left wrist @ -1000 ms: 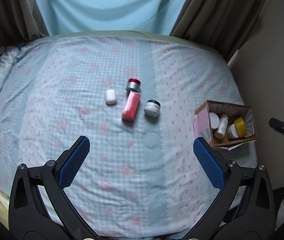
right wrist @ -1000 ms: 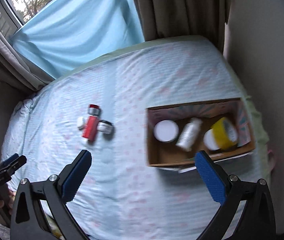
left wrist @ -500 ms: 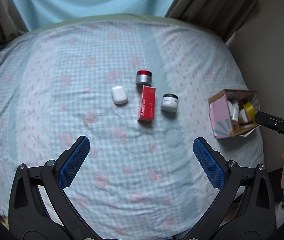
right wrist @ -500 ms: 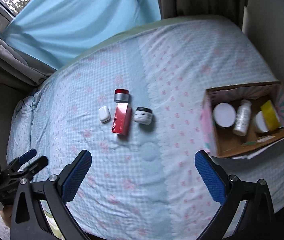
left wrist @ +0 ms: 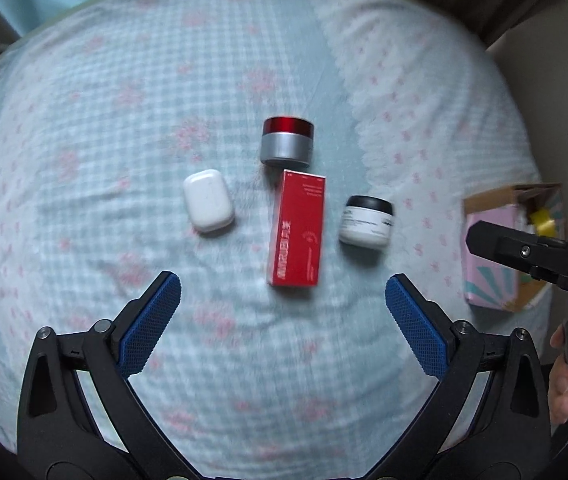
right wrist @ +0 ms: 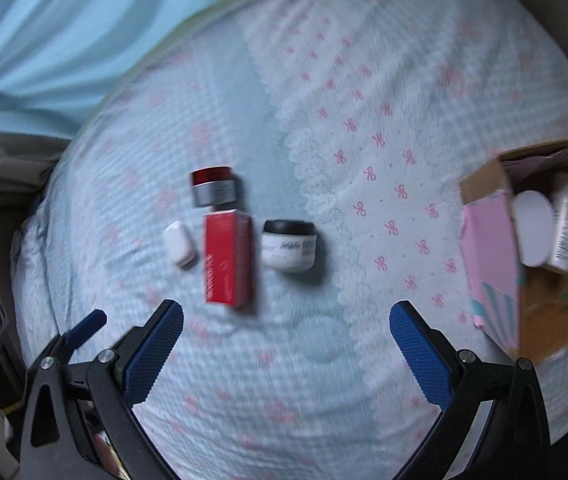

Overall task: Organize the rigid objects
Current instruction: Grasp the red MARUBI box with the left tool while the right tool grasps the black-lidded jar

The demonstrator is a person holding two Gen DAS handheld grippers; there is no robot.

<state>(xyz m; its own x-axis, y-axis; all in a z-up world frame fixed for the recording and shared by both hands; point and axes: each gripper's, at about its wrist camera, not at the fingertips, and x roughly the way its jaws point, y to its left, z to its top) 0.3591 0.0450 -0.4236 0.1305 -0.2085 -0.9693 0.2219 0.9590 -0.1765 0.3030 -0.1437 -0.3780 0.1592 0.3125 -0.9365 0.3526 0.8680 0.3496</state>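
Hovering over the bed (left wrist: 84, 92), left gripper (left wrist: 283, 304) and right gripper (right wrist: 286, 334) fingers spread wide, empty, red box (left wrist: 298, 229) below, only right view revealing bottle (right wrist: 564, 226) inside cardboard box (right wrist: 492, 240).

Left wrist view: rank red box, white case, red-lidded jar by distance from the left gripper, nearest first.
From the left gripper, open, nothing between its fingers:
1. Red box, lying flat, its near end just ahead of centre.
2. White case, ahead and to the left.
3. Red-lidded jar, beyond the box's far end.
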